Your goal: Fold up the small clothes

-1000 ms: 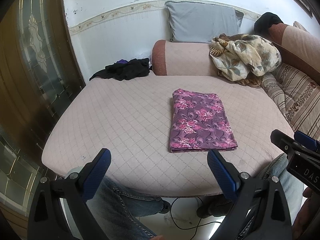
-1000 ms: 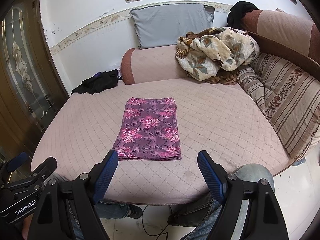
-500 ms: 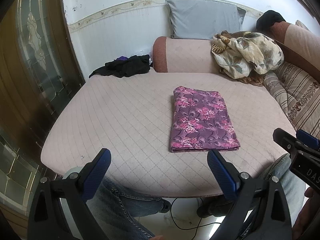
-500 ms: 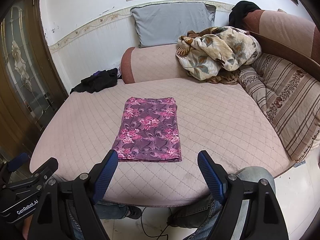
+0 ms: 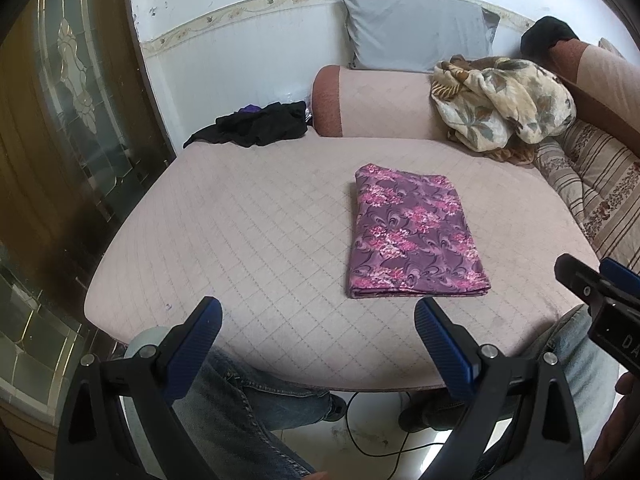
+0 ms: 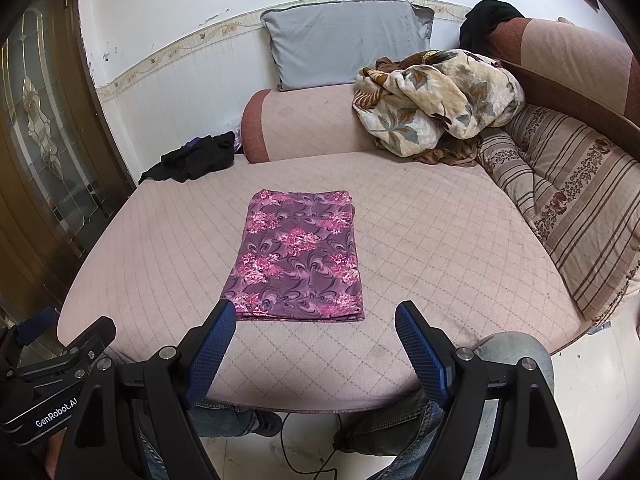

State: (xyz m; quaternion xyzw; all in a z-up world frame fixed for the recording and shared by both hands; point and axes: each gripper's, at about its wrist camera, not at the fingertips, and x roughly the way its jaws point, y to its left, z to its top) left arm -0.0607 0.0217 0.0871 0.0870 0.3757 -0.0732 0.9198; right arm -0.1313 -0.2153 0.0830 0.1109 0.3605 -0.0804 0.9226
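Note:
A purple cloth with pink flowers (image 5: 412, 232) lies folded into a neat rectangle on the pink quilted sofa seat (image 5: 248, 240); it also shows in the right wrist view (image 6: 300, 256). My left gripper (image 5: 318, 312) is open and empty, held above the seat's front edge, to the left of the cloth. My right gripper (image 6: 316, 316) is open and empty, just in front of the cloth's near edge. Neither touches the cloth.
A crumpled dark garment (image 5: 260, 124) lies at the seat's back left. A floral blanket (image 6: 436, 100) is heaped at the back right by a striped cushion (image 6: 572, 204). A grey pillow (image 6: 348, 40) leans on the wall. My knees in jeans (image 5: 248, 404) are below the seat edge.
Both grippers have drifted slightly; the cloth sits a little lower and nearer in both views. Both stay open. The cloth has not moved on the seat.

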